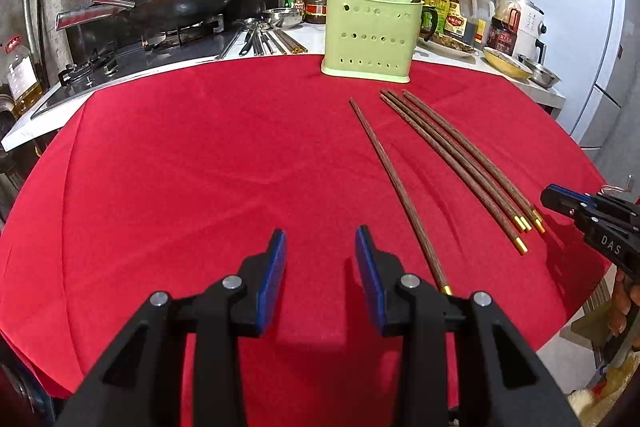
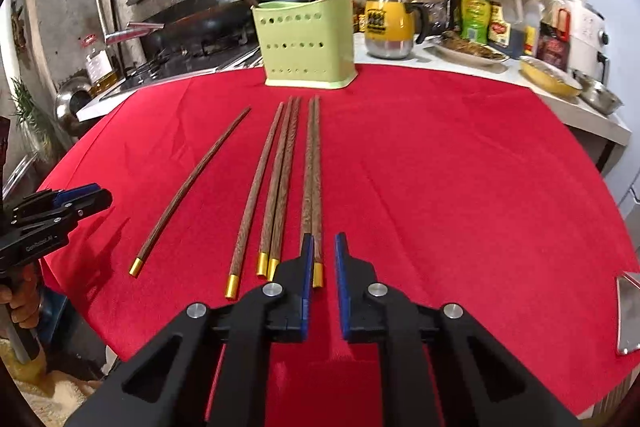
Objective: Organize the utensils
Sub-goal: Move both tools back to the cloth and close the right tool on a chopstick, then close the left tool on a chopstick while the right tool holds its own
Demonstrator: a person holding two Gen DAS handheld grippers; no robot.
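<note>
Both claws low over the red-clothed desk (image 2: 460,167), chopsticks laid out ahead.
The right claw (image 2: 323,247), jaws narrowly apart and gripping nothing, sits at the lower centre just right of the gold-capped ends of the dark wooden chopsticks (image 2: 280,179), the nearest pair beside its left finger. The left claw (image 1: 320,247), jaws apart and empty, has one loose chopstick (image 1: 394,183) just right. The pale green perforated plastic holder (image 2: 306,41) stands top centre.

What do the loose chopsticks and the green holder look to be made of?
Chopsticks: apparently dark wood, matte, with visible grain; each near end wears a shiny gold-coloured cap, probably metal. Green holder: seemingly moulded plastic, smooth pale green, slightly glossy, with rows of punched round holes. It stands on the red cloth, which looks like a soft woven fabric with creases.
</note>
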